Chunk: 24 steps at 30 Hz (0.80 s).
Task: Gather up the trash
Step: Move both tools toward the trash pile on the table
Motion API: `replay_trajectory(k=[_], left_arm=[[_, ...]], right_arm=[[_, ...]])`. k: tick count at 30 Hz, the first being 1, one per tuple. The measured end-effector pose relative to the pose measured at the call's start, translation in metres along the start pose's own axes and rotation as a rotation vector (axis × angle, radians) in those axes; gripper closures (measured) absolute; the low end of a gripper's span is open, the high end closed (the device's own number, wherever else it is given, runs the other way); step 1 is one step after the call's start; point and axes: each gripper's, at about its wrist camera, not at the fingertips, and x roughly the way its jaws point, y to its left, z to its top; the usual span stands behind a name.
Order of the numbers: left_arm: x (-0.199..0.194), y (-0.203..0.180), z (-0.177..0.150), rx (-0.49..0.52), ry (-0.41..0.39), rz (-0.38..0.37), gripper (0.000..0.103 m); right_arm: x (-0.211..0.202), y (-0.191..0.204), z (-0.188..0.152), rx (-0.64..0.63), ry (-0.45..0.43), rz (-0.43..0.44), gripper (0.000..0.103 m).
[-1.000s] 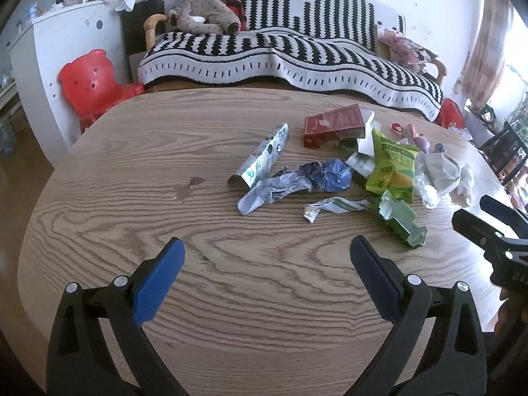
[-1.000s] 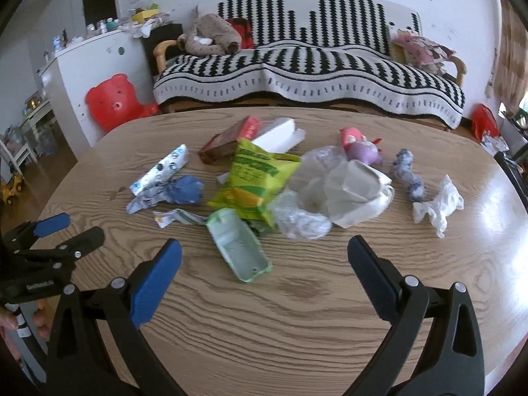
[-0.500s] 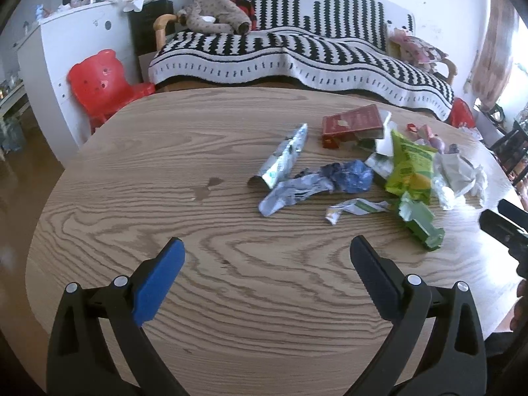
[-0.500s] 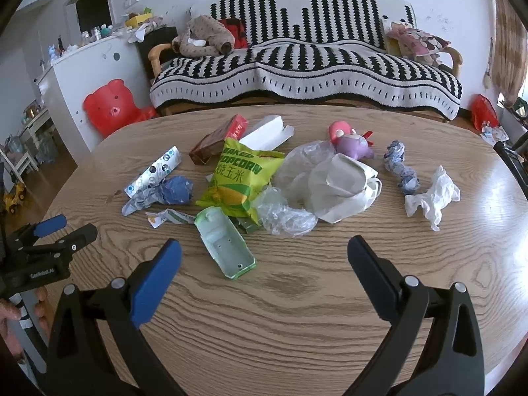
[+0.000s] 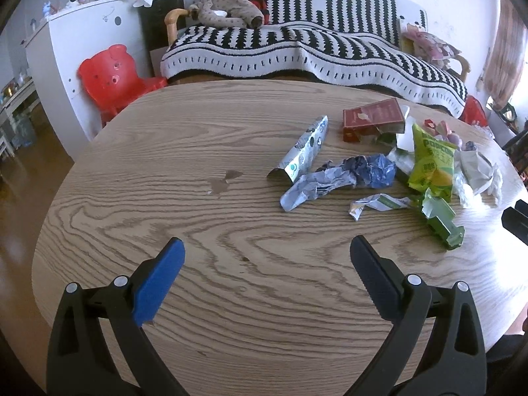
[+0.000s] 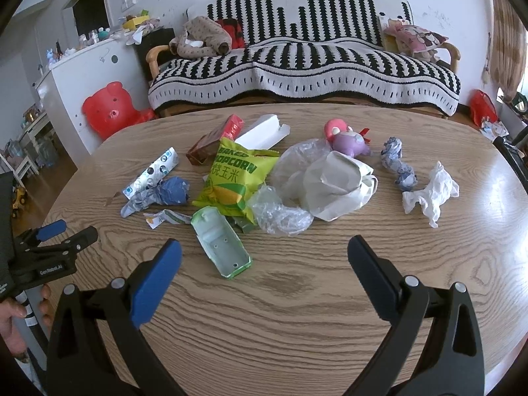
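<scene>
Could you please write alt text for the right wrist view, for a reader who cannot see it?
An open right gripper hovers over a wooden table strewn with trash: a green popcorn bag, a pale green tray, clear plastic, a white bag and a crumpled tissue. A striped sofa stands behind.

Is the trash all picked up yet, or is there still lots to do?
Nothing looks picked up yet. The left tool and right tool are both open and empty above the table. Still lying there: the popcorn bag, green tray, crumpled blue paper, red box, clear plastic and white tissue. No bin is in view.
</scene>
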Motion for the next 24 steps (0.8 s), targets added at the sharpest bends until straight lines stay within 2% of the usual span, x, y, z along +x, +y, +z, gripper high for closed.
replay_trajectory(k=[24], left_arm=[[0.0021,-0.0025,-0.0016,0.027,0.002,0.011,0.005]], right_arm=[[0.0045,-0.0029,-0.0021,-0.011,0.021,-0.014,0.006]])
